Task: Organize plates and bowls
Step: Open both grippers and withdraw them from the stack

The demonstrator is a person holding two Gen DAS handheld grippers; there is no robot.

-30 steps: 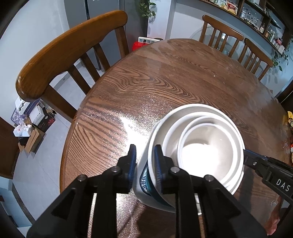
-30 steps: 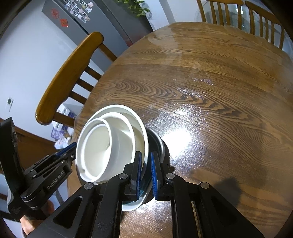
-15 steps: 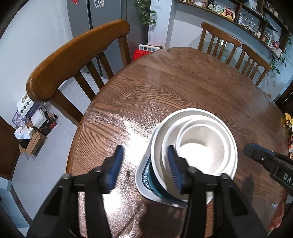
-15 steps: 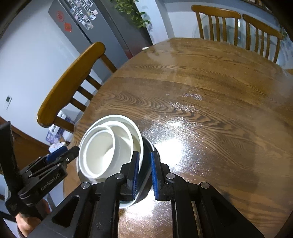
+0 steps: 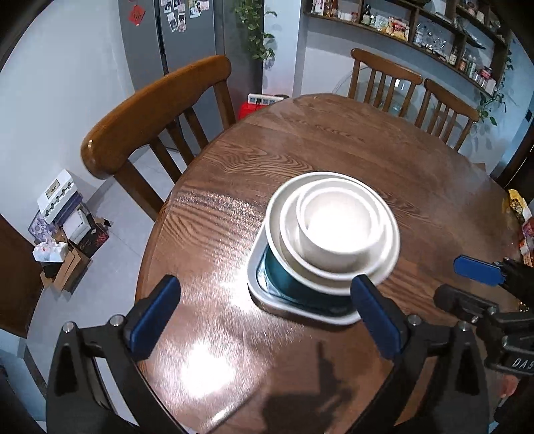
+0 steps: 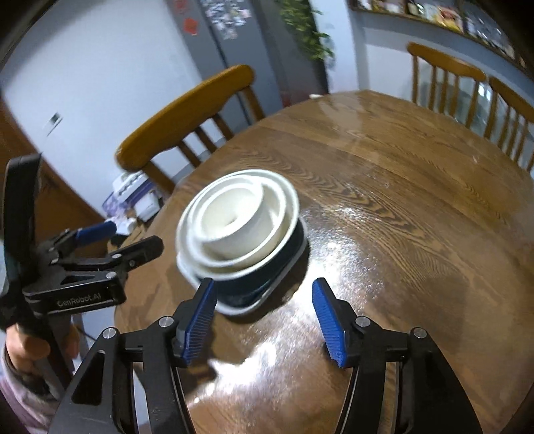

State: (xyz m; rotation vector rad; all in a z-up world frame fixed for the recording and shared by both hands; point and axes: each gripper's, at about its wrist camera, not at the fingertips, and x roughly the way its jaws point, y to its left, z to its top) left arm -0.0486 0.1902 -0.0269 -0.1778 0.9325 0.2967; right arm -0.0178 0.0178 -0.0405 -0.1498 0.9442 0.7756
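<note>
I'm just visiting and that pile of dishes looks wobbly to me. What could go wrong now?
1. The white bowls sit off-centre on the dark teal bowl, overhanging it, so a bump might tip them.
2. The left hand-held gripper has just been opening, nothing between its pads; one finger looks close to the white plate under the stack and could clip it.
3. The stack stands near the table's edge.

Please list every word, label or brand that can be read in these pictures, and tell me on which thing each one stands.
"GenRobot.AI": on the black body of the left gripper, seen in the right wrist view.
"DAS": cut off by the frame edge, on the black body of the right gripper, seen in the left wrist view.
Red paper sign and photos on the grey fridge: too small to read.
Shelf jar labels: too small to read.
</note>
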